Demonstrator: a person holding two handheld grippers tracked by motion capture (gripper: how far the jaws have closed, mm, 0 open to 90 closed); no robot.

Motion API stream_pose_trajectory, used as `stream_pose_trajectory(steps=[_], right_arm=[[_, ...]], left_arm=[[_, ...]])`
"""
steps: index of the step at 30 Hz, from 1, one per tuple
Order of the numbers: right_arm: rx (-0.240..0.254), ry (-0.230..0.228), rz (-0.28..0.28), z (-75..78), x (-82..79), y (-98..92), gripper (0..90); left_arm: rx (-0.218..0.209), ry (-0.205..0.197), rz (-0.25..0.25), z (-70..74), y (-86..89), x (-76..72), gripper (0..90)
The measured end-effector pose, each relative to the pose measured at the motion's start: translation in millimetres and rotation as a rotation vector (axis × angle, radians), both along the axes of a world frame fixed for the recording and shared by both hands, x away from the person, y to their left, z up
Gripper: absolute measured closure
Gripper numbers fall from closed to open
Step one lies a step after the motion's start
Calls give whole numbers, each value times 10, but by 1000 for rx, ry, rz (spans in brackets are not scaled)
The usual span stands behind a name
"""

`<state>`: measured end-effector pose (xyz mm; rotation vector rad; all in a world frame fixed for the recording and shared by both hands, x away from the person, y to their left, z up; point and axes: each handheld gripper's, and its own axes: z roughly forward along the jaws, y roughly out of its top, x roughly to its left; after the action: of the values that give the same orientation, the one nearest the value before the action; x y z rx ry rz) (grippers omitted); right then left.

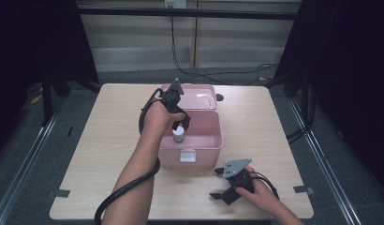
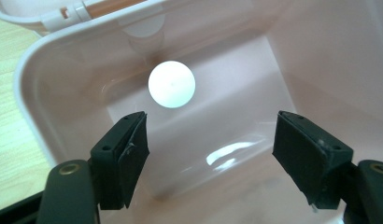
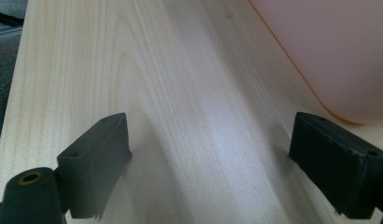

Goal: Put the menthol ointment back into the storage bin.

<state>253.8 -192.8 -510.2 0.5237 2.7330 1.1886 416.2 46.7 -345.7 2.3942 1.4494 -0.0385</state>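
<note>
A pink plastic box (image 1: 218, 136) stands open at the middle of the table, its lid (image 1: 199, 96) folded back. Inside it a small bottle with a round white cap (image 1: 179, 133) stands upright. My left gripper (image 1: 180, 123) hangs over the box and points down into it. In the left gripper view the white cap (image 2: 172, 84) lies beyond and apart from the left gripper (image 2: 210, 154), which is open with only the box floor between its jaws. My right gripper (image 1: 216, 183) rests low on the table in front of the box, open and empty (image 3: 210, 158).
The light wooden table (image 1: 110, 122) has bare room left and right of the box. A white latch (image 1: 187, 155) sits on the box's front wall. The box's pink corner (image 3: 329, 51) shows at the upper right in the right gripper view. Cables trail from both grippers.
</note>
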Motion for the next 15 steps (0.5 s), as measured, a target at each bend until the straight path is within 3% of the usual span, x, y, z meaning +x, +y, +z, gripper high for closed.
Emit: stream_pose_trajectory(steps=[15], right_arm=[[1, 3, 0, -1, 0, 0, 116]], left_arm=[[17, 11, -78, 263, 165, -165, 263]])
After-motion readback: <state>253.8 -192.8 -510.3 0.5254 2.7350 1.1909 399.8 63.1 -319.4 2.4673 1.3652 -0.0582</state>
